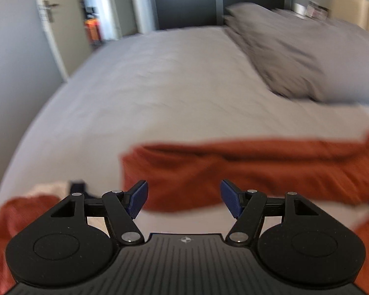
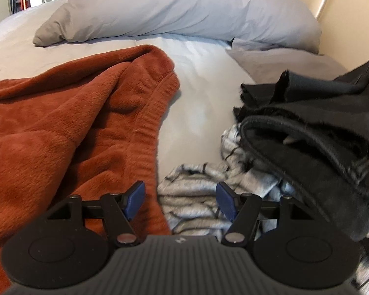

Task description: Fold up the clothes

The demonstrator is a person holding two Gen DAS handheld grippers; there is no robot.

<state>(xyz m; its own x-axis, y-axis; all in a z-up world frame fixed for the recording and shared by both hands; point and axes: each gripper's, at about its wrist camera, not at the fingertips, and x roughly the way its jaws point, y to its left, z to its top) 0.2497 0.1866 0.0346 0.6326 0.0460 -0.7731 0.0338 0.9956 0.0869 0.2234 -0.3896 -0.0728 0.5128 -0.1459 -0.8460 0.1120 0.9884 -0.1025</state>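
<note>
Right wrist view: rust fleece garment point(image 2: 69, 127) sprawled over the grey bed point(image 2: 204, 93), rumpled, ribbed hem edge running down toward the right gripper point(image 2: 180, 200), which hangs spread wide and empty. Striped grey top point(image 2: 196, 196) and black pile point(image 2: 319, 123) just beside, pillow point(image 2: 184, 7) behind. Left wrist view is blurry; left gripper point(image 1: 184, 200) also gaping, nothing held, above a long rust stretch. Probably soft, thick, floppy, not slippery, so pinching the ribbed hem or a corner looks best; mid-panel would just bunch up.
</note>
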